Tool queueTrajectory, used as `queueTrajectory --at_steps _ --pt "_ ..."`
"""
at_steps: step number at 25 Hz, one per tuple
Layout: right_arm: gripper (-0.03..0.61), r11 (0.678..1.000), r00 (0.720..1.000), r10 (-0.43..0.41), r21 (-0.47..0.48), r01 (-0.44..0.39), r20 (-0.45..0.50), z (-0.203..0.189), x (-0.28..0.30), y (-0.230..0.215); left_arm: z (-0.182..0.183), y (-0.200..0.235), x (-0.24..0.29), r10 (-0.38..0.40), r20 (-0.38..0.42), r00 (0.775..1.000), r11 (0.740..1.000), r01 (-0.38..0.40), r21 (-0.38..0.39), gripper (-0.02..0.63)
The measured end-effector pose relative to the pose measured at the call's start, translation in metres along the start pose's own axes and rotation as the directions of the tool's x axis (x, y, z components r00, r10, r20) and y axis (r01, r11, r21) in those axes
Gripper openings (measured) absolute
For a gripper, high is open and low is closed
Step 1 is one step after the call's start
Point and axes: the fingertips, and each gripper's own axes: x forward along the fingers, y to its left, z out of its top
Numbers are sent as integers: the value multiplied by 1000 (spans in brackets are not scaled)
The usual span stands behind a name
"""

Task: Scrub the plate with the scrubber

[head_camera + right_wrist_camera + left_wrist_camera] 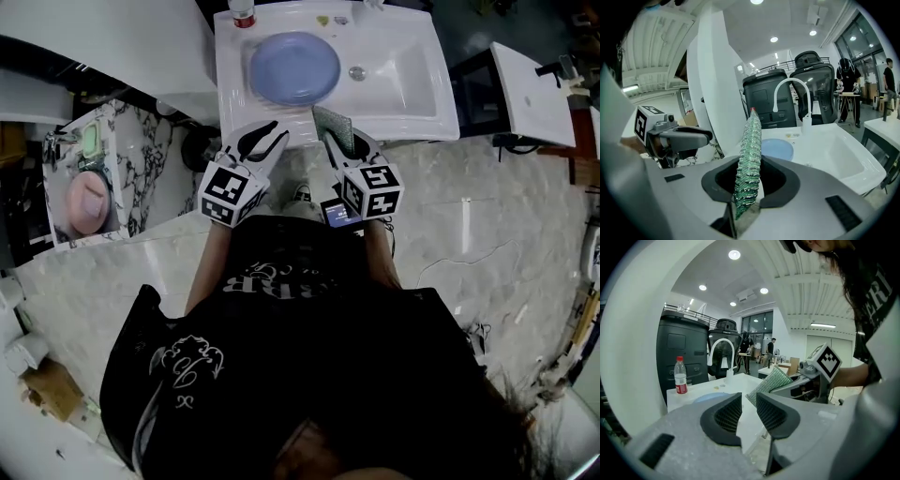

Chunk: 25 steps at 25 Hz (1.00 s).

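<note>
Right gripper [750,174] is clamping the green scrubber [750,136] edge-up between its jaws, hovering at the sink counter's [412,103] front edge. Left gripper [744,411] is hanging just beside it, jaws closed, holding nothing. Blue plate [294,67] is lying on the counter's left part, bottle [243,13] standing at the back-left corner.

White letters are showing on the person's black shirt [880,289] at the upper right of the left gripper view; they are looking like "ERI", cut off by the edge. In the head view the same shirt's letters are sitting upside down in the middle and are too blurry to read. The bottle [680,377] at the left is wearing a red label with print too small to read. The left marker cube [228,192] and right marker cube [375,190] are showing black-and-white squares, not words.
</note>
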Motion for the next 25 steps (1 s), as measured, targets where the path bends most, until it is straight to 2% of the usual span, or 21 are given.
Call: queueTrajectory --at_steps 6,15,20,25 --pt "92 999 999 42 11 -42 -19 -4 9 -25 -8 -1 12 44 -60 997 999 -44 -3 91" --pt "92 997 997 69 -16 -69 -44 0 34 -42 -39 28 12 94 -167 981 994 -101 -35 114" --pt "92 987 993 74 -134 -86 -92 16 58 -52 -50 53 28 93 -217 972 995 -98 -13 152" --pt "92 951 987 75 -288 -114 -143 40 97 -65 -50 75 50 68 -219 973 998 -69 4 152"
